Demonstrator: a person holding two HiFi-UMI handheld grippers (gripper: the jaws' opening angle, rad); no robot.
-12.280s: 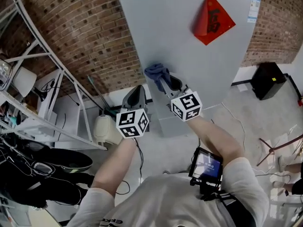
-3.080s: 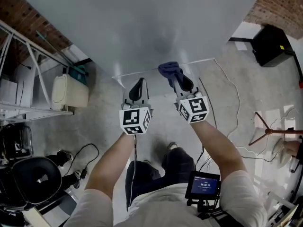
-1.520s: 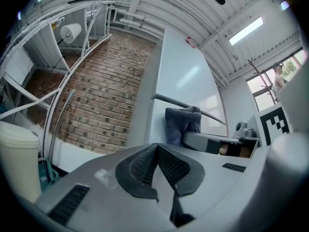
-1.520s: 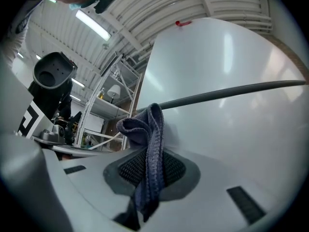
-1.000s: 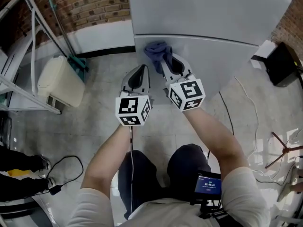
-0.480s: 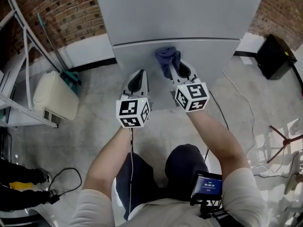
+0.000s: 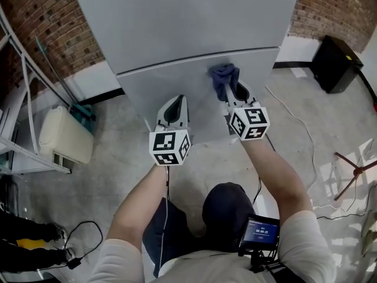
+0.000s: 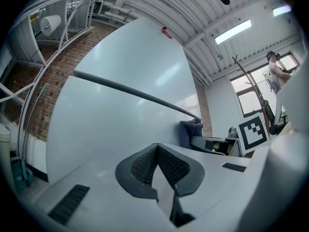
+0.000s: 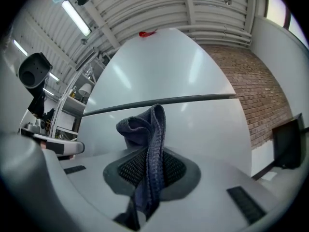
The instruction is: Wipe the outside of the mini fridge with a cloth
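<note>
The grey fridge (image 7: 177,28) fills the top of the head view, with a dark seam between its upper and lower doors. My right gripper (image 7: 230,87) is shut on a blue cloth (image 7: 223,75), which presses on the lower door just under the seam, right of the middle. In the right gripper view the cloth (image 9: 150,139) stands bunched out of the right gripper (image 9: 149,164). My left gripper (image 7: 173,104) is shut and holds nothing, close to the lower door and left of the cloth. The left gripper view shows the left gripper (image 8: 155,151) and the cloth (image 8: 190,132) beyond it.
A black box (image 7: 333,62) sits on the floor at the right, with cables (image 7: 297,131) trailing near it. At the left are a white container (image 7: 63,137), a green-headed broom (image 7: 82,108) and a metal rack (image 7: 17,87). A brick wall (image 7: 41,22) lies behind.
My right gripper has slid the cloth rightward along the top of the lower door, from near its left edge to right of the middle. The left gripper followed, still shut.
</note>
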